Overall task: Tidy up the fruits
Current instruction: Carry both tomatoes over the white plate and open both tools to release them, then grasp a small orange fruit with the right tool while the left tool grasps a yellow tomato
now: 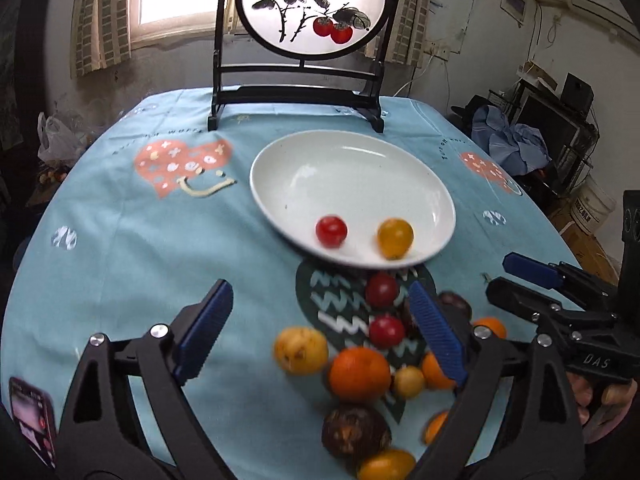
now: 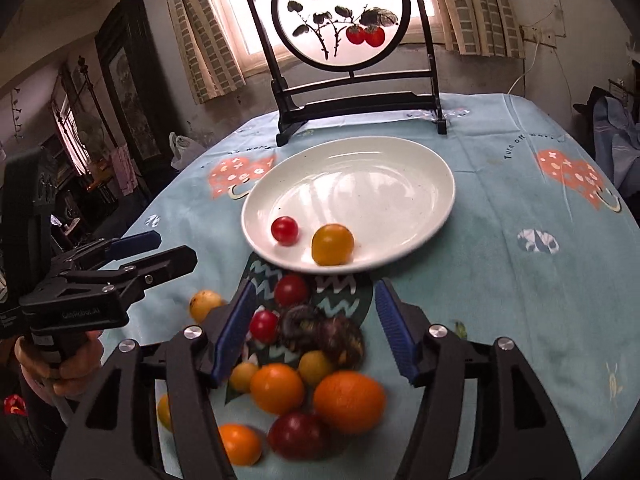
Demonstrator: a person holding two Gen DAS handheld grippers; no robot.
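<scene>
A round table under a light blue tablecloth (image 1: 120, 240), with a white plate (image 1: 352, 176) and loose fruit, in a cluttered room.

I see a framed persimmon screen (image 1: 316, 8) standing at the table's far edge before a curtained window. The plate sits mid-table holding 2 fruits near its front rim: a red cherry tomato (image 1: 331, 231) and a yellow tomato (image 1: 395, 238). The fruit pile (image 2: 312, 372) lies just in front of the plate, touching fruits in orange, yellow, red and dark brown. My left gripper (image 1: 320, 332) hangs over the pile, jaws wide apart, empty. My right gripper (image 2: 312, 332) is also spread and empty. Bare cloth stretches to the table edge on both sides.
</scene>
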